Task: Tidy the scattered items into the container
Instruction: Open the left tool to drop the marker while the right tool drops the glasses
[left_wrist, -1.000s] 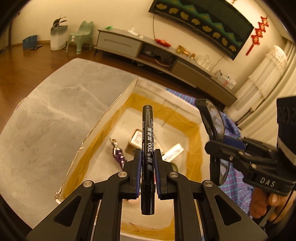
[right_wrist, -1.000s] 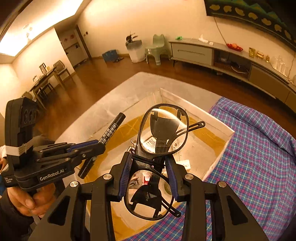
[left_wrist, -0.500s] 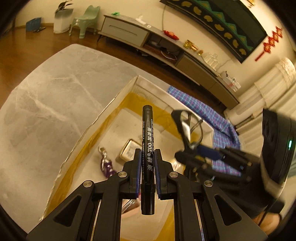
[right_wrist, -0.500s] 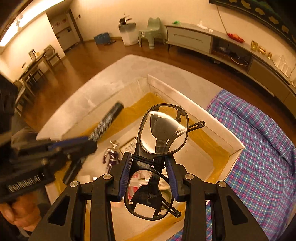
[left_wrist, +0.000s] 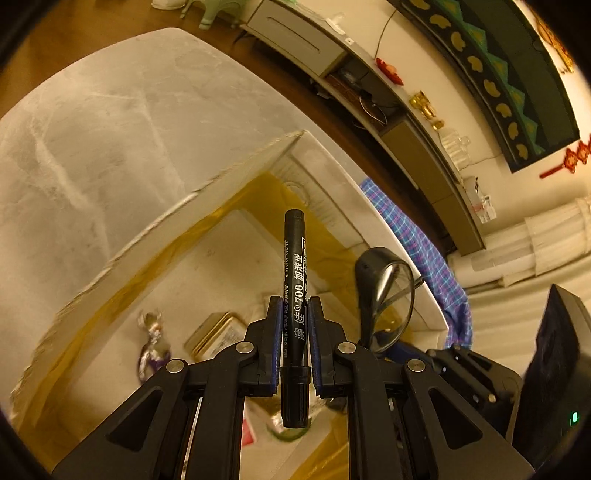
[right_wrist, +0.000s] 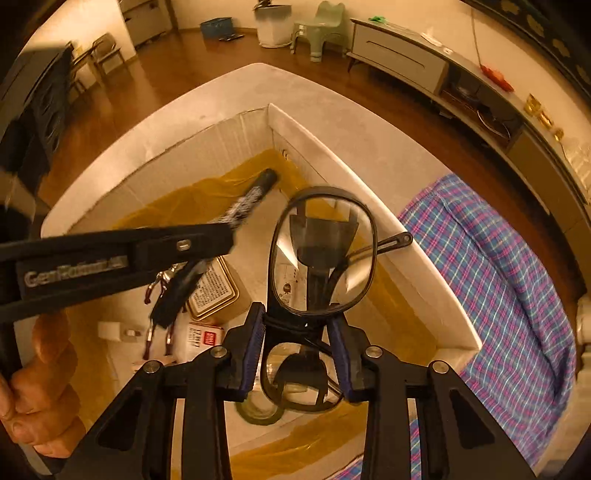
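Note:
My left gripper (left_wrist: 294, 306) is shut on a black marker (left_wrist: 294, 258), which points forward over the open white box (left_wrist: 184, 206). In the right wrist view the marker (right_wrist: 251, 195) slants above the box's far left corner. The jaws of my right gripper (right_wrist: 297, 314) are closing, and their pads press on the bridge of a pair of black-framed glasses (right_wrist: 325, 251). The glasses stand upright over the box (right_wrist: 332, 162), one lens above the fingers. From the left wrist view the glasses (left_wrist: 391, 295) hang just right of the marker.
The box is lined with yellow tape and holds a gold tin (right_wrist: 212, 291), a small purple figure (left_wrist: 151, 350), a red-and-white packet (right_wrist: 201, 338) and a tape roll (right_wrist: 258, 410). It sits on a grey marble table (left_wrist: 92, 147) beside a blue plaid cloth (right_wrist: 498, 277). A person's hand (right_wrist: 44, 387) holds the left gripper.
Both grippers have sunk toward the box and drawn closer together. The left gripper with the marker has moved in over the box's left part. Both grips are unchanged.

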